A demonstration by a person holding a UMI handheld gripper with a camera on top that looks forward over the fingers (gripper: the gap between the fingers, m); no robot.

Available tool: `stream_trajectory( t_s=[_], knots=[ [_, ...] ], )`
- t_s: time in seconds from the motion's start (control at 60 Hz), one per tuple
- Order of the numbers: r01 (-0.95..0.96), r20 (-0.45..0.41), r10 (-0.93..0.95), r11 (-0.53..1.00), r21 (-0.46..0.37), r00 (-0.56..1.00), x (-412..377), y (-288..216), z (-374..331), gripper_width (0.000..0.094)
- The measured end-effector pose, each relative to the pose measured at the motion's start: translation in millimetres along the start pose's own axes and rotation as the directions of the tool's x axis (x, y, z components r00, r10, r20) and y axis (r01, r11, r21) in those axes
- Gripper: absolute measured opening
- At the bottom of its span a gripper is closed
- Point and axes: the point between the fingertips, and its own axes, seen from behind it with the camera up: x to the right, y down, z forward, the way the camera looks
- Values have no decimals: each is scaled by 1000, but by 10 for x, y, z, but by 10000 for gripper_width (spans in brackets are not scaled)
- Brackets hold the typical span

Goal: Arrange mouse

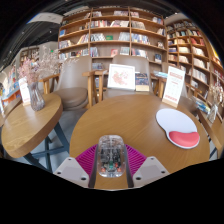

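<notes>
A clear, see-through mouse (pixel 111 154) with visible inner parts sits between my gripper's (pixel 111 160) two fingers, over the near edge of the round wooden table (pixel 120 118). Both magenta pads (pixel 88 157) press against its sides, so the gripper is shut on it. A white mouse pad with a red wrist rest (pixel 178 128) lies on the table ahead and to the right of the fingers.
A standing card (pixel 174 84) is on the table's far right. A wooden chair with a book on it (pixel 122 78) stands beyond the table. A second wooden table with a vase (pixel 30 120) is to the left. Bookshelves (pixel 115 35) fill the back wall.
</notes>
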Motion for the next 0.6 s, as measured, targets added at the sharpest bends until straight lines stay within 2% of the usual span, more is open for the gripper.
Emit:
stream_trajectory(
  t_s=[0.2, 0.333, 0.483, 0.6],
  knots=[
    [-64, -8, 64, 996, 60, 998, 469, -745, -239, 433],
    [-59, -109, 72, 991, 120, 991, 1341, -1262, -161, 433],
    [-70, -214, 91, 992, 105, 973, 2354, -1269, 192, 433],
    [-102, -237, 119, 992, 80, 964, 2843, -1073, 464, 431]
  ],
)
